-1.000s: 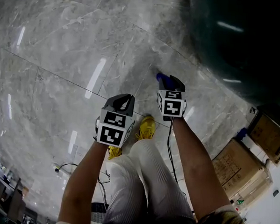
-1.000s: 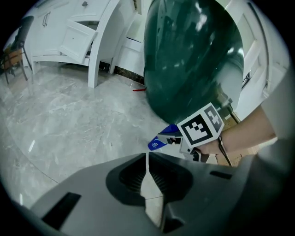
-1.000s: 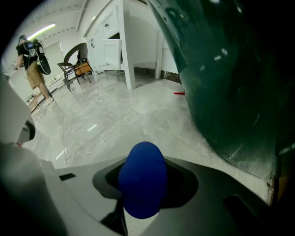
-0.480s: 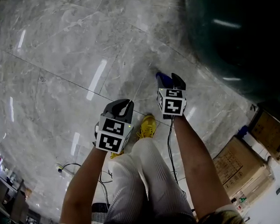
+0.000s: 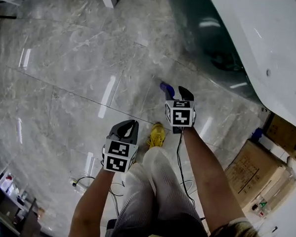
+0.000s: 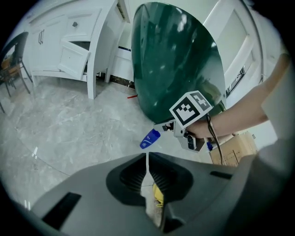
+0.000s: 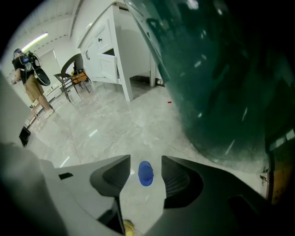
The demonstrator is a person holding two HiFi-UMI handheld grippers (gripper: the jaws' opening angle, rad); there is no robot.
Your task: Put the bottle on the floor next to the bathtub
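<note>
Right claw (image 7: 145,162) apart around blue bottle (image 7: 145,174), pads clear, just beside bathtub (image 7: 221,83) — back straight out, no nudging; left claw (image 6: 147,156) together

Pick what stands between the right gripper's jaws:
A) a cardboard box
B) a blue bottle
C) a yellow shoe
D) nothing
B: the right gripper view shows the bottle inside the right gripper, whose jaws stand apart with a gap on each side of it.
</note>
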